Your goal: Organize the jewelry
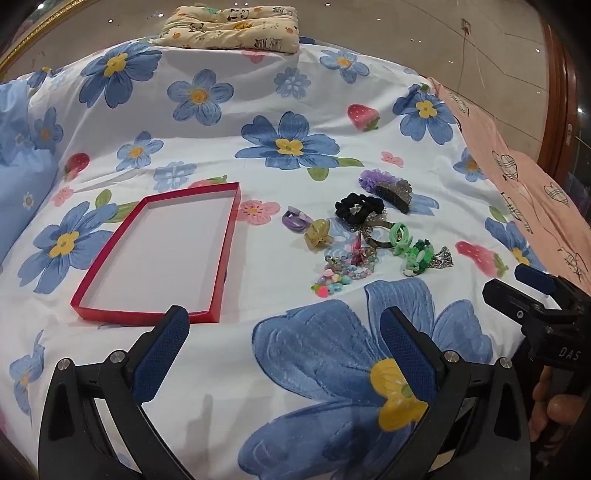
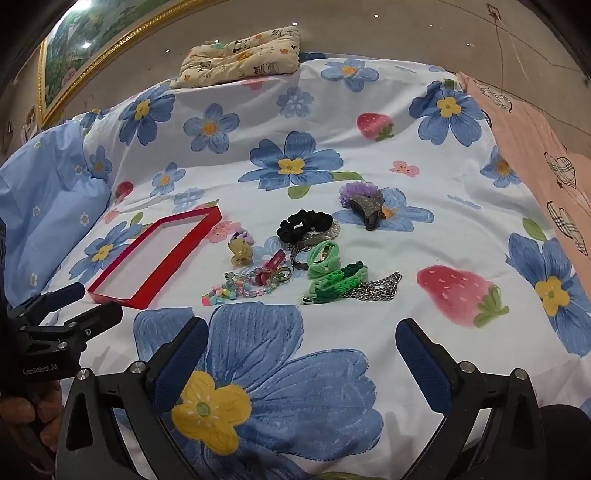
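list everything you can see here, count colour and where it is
red tray: 1, red rim with white floor, nothing in it, left on the bedspread
black scrunchie: 1, black, far side of the accessory pile
purple scrunchie: 1, purple, far end, touching the dark hair claw
dark hair claw: 1, dark grey
yellow hair claw: 1, translucent yellow, tray side of the pile
green hair ties: a few, light green, mid pile
green braided band: 1, two greens
silver chain: 1, silver, right edge
pastel bead bracelet: 1, mixed pastels, near edge
floral bedspread: 1, white with blue flowers
panda cushion: 1, cream, far end
left gripper: open, empty
right gripper: open, empty
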`<state>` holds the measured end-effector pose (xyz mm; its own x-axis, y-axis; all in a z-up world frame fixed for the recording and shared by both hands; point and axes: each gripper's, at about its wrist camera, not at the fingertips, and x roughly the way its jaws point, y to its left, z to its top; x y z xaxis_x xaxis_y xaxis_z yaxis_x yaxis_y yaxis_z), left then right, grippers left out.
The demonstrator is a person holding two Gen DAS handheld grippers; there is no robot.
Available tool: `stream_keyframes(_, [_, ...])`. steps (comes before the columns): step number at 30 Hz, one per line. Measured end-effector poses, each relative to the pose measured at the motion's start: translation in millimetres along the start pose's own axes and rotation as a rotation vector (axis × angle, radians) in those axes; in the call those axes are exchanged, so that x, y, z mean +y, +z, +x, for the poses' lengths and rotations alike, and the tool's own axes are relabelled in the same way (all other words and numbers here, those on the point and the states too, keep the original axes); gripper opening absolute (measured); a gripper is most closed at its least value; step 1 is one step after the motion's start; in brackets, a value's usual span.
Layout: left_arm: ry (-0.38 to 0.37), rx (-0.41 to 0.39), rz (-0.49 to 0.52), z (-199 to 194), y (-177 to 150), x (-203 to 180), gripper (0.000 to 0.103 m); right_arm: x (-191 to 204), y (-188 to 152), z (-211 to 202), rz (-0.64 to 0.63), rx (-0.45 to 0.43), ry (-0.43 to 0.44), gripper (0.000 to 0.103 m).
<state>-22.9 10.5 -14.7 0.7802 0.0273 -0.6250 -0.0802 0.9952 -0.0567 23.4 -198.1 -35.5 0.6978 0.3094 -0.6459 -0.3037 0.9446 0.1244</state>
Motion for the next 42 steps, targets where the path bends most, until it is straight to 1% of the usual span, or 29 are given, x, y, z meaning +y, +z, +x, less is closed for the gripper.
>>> stream_keyframes(4, [0.001,-0.002,-0.006,-4,1,5,0.103,4,-1,2,-0.005,0.009,0.006,0.102])
stream_keyframes(6, [0.004,-0.001,-0.004,-1,1,2,0.103,1,0,-6,-0.01,0.021,0.009,0.102])
stream_keyframes(13, [0.003,0.003,-0.004,-1,1,2,0.103,2,-2,0,-0.017,0.037,0.017,0.102])
stream_keyframes(25, [0.007,-0.002,-0.006,0,0,-1,0.103,1,-5,8,-0.014,0.033,0.035,0.102])
stream_keyframes(42, [0.005,-0.001,-0.007,1,0,0,0.103,3,-5,8,-0.011,0.03,0.045,0.102])
